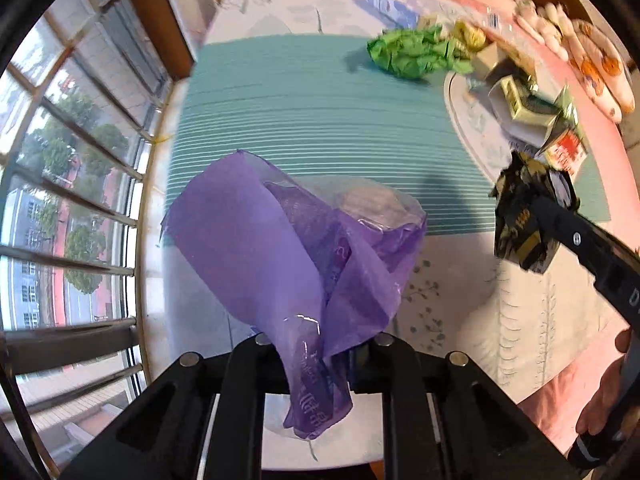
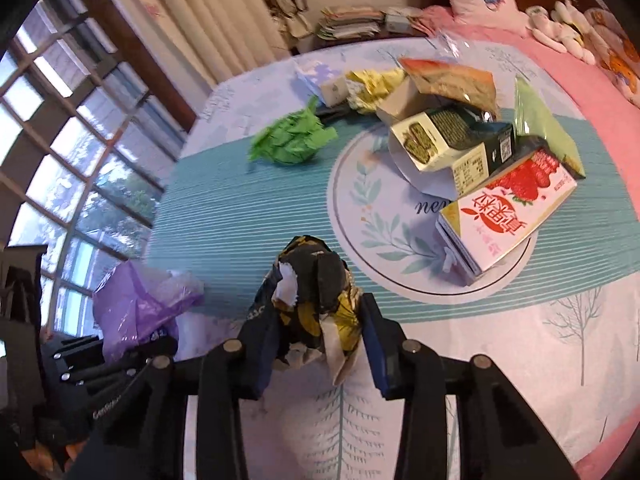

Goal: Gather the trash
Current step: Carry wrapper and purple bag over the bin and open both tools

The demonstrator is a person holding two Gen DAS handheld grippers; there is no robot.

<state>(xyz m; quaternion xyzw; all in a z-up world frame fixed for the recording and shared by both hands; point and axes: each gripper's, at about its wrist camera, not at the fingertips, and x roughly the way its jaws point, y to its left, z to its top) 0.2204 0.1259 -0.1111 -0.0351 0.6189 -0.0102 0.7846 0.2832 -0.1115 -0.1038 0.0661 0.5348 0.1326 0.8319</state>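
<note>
Trash, a crumpled black-and-yellow foil wrapper (image 2: 316,304), sits clamped between the pads of my right gripper (image 2: 320,320), whose jaws are narrowed onto it; I hold it clear above the near part of the teal striped mat (image 2: 240,208). My left gripper (image 1: 320,356) has its jaws pinched tight on the rim of a thin purple plastic bag (image 1: 280,248), which billows forward over the near left of the mat, its mouth partly open. In the left view the wrapper hangs to the right of the bag, apart from it. Between the two I have a bare strip of mat. Left of the bag the table's edge (image 1: 154,240) runs close along the window bars (image 1: 80,220), so there is little room there. On the far side lie a crumpled green paper ball (image 2: 292,140), a dark tea carton (image 2: 452,140) and a strawberry milk carton (image 2: 508,216), the cartons crowding the round printed placemat (image 2: 372,216) on the right.
</note>
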